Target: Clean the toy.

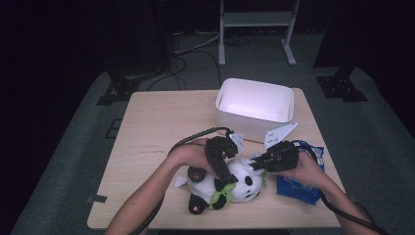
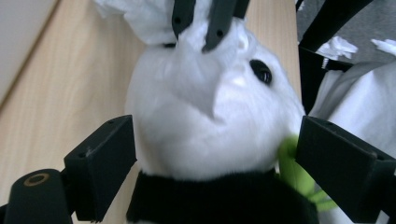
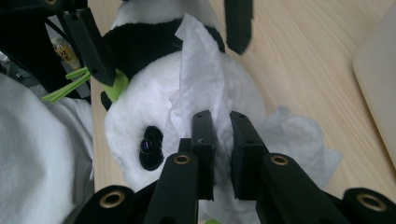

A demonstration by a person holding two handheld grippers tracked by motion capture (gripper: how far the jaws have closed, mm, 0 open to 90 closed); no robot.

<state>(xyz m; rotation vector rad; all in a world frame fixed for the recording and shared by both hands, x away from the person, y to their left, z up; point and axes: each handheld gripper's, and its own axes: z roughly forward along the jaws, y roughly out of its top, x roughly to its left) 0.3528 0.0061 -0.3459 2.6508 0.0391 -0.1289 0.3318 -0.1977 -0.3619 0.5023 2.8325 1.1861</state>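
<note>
Right gripper view: right gripper (image 3: 219,126) pinches a limp tissue (image 3: 201,70) on the soft plush panda (image 3: 140,116); left gripper (image 2: 215,140) stands open astride it.

You work in lab-like recording space: dark room, grey carpet floor (image 1: 73,147), lone wooden counter (image 1: 161,122) under light, cables (image 1: 195,54) trailing across floor, metal stand legs (image 1: 254,29) and black rig bases (image 1: 342,85) around.

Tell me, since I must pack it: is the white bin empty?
Cannot tell. The bin is upright on the table, but its inside is glare-washed in the high view.
</note>
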